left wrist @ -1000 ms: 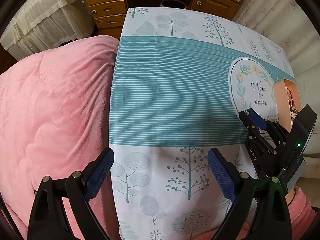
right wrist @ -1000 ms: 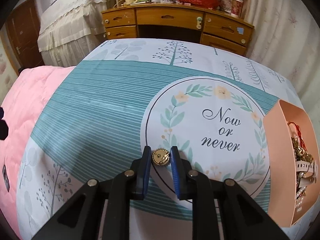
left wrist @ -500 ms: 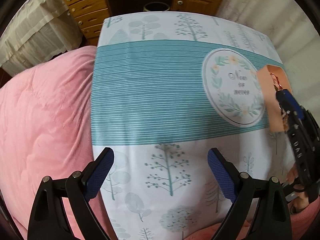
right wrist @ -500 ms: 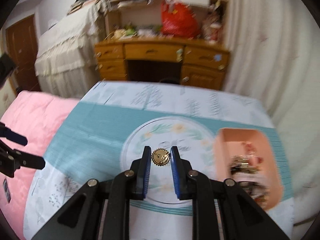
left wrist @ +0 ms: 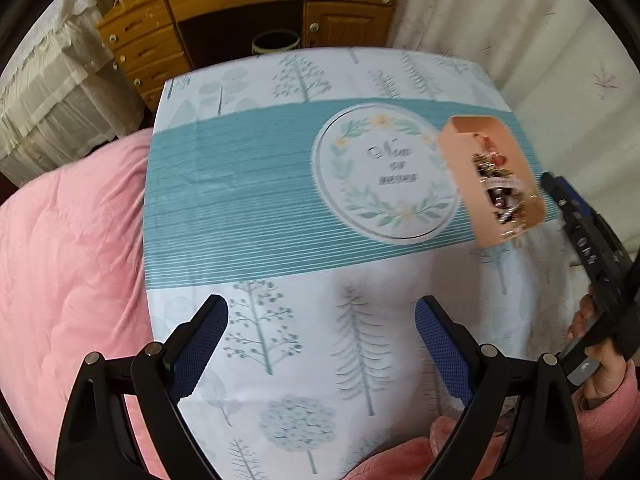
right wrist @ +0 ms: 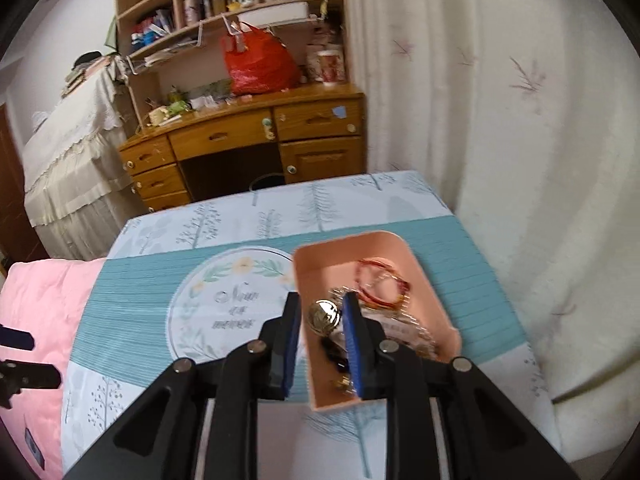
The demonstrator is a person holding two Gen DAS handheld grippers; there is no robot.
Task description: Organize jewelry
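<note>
The right hand-held gripper (right wrist: 320, 320) has carried the gold charm (right wrist: 324, 316) over the tray (right wrist: 424, 276); jaws parting, release seems underway. Left hand-held gripper (left wrist: 320, 344) gapes empty.

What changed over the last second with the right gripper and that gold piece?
The right gripper lifted the gold ornament off the printed cloth and carried it right, over the pink tray. Its fingers now look spread, apparently releasing. The left gripper stayed open and empty; the tray stayed put.
</note>
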